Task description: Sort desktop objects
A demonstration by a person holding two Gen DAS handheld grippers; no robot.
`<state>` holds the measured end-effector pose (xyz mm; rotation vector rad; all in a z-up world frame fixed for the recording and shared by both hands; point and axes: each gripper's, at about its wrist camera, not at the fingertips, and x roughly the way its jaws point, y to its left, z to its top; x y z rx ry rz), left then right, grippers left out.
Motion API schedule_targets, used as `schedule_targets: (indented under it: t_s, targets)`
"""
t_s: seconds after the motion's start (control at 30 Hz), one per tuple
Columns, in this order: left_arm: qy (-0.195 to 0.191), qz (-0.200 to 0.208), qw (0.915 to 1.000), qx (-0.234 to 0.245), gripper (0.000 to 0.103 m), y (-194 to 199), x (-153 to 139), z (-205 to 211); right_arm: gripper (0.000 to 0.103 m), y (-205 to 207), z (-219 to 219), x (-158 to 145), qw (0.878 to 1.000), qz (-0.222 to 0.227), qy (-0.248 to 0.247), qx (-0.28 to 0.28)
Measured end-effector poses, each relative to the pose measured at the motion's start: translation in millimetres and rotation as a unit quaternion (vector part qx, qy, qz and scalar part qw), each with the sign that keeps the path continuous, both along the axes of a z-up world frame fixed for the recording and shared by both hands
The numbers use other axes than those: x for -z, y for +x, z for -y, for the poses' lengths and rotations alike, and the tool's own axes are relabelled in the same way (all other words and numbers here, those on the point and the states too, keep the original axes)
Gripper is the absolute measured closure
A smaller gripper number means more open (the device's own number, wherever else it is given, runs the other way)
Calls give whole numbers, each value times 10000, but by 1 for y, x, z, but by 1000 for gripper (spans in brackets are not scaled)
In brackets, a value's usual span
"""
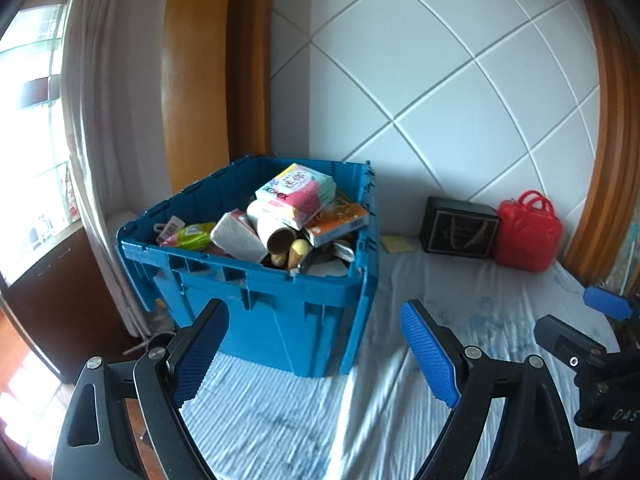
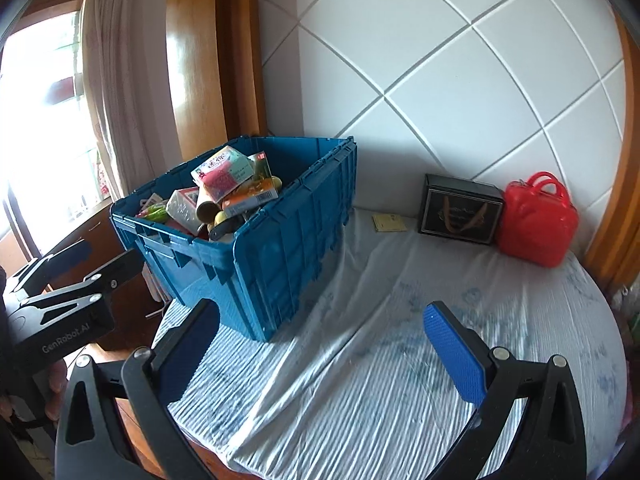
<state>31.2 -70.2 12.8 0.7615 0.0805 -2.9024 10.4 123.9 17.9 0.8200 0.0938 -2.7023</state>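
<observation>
So the setup here is a round table under a wrinkly striped cloth (image 2: 360,380), and the blue crate (image 1: 280,312) stuffed with the stuff to be sorted sits at the table's far-left edge, right up by the curtain and the wall corner. Both tools are empty and spread as wide as they go: the left gripper (image 1: 316,352) hangs in front of the crate's near wall, the right gripper (image 2: 320,348) is over bare cloth just right of the crate's near corner, neither touching anything. Biggest worry is probably the pile itself. The pink tissue pack (image 1: 296,194) is perched on top, leaning on an orange box (image 1: 338,224) and a cardboard tube (image 1: 276,236), so pulling any lower item first would likely send the top ones sliding, maybe over the rim and off the table's left edge. Second thing: the cloth is loose and bunched, so a finger dragging low across it could snag and tug the crate along with it. Third, the two tools are close together near the crate's corner, so reaching in at once risks them knocking each other. At the far-right edge a black gift box (image 2: 460,212) and red bag (image 2: 536,224) sit touching, with a yellow notepad (image 2: 390,222) near them, well apart from the crate, so those look safe for now.
</observation>
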Motion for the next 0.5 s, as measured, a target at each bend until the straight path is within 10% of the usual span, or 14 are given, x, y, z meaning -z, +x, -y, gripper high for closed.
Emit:
schedule_targets:
  t_s: [0.5]
  targets:
    - [-81, -2, 9994, 332, 14, 49, -5, 1, 0, 60, 12, -10, 9994, -90, 56, 332]
